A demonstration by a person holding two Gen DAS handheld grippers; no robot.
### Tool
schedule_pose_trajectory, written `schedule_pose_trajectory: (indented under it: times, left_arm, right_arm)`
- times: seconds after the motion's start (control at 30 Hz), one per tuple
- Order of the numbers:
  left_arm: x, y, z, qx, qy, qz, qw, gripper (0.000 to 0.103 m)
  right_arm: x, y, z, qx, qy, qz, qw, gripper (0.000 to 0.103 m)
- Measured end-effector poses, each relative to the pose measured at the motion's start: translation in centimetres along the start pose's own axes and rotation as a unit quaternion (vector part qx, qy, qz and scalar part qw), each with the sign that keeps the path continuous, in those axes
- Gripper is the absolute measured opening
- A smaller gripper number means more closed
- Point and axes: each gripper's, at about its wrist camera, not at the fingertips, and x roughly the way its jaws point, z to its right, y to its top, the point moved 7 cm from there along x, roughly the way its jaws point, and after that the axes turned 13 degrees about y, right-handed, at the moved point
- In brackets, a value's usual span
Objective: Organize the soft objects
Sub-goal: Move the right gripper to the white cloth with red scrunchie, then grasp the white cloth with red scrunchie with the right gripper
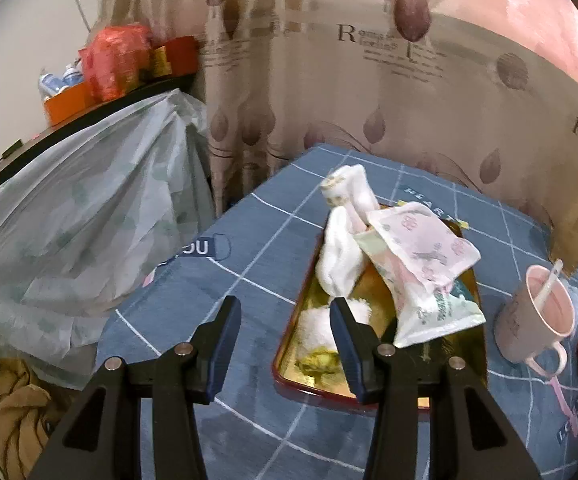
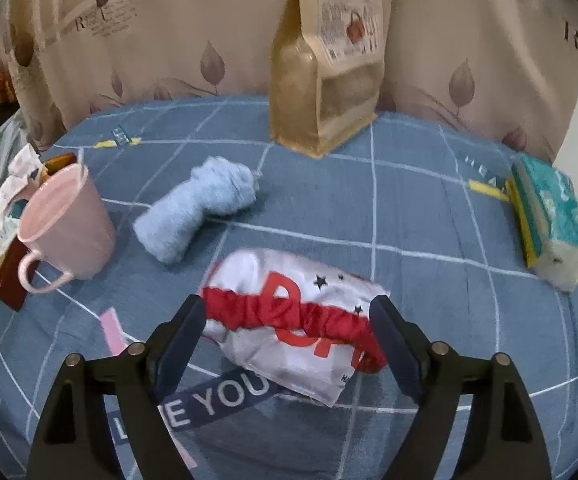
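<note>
1. Pink mug with a spoon standing in it.
2. Kraft paper pouch, upright by the leaf-print curtain.
3. Tissue pack near the surface's edge.
4. Plastic sheet beside the surface.

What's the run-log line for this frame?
left gripper: open, empty, beside tray | right gripper: open, straddling red-and-white cloth | blue towel: on table
</note>
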Motion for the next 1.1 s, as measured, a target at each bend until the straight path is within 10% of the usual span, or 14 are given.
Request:
schedule_pose_trajectory:
  times: [0.8,1.1]
  left_arm:
    - [-7.7,-2.1,17.0,0.154,-0.142,0.018,0.9776,0.047]
    - [-10.8,-3.4,23.8,0.204,-0.192,0.026,0.9595,0.047]
  right_arm:
    - [3.9,-0.7,0.6,-0.011,0.016,0.011,1.0,0.083]
    - [3.3,-0.7,0.6,-0.019,0.019,0.026,0.999,0.049]
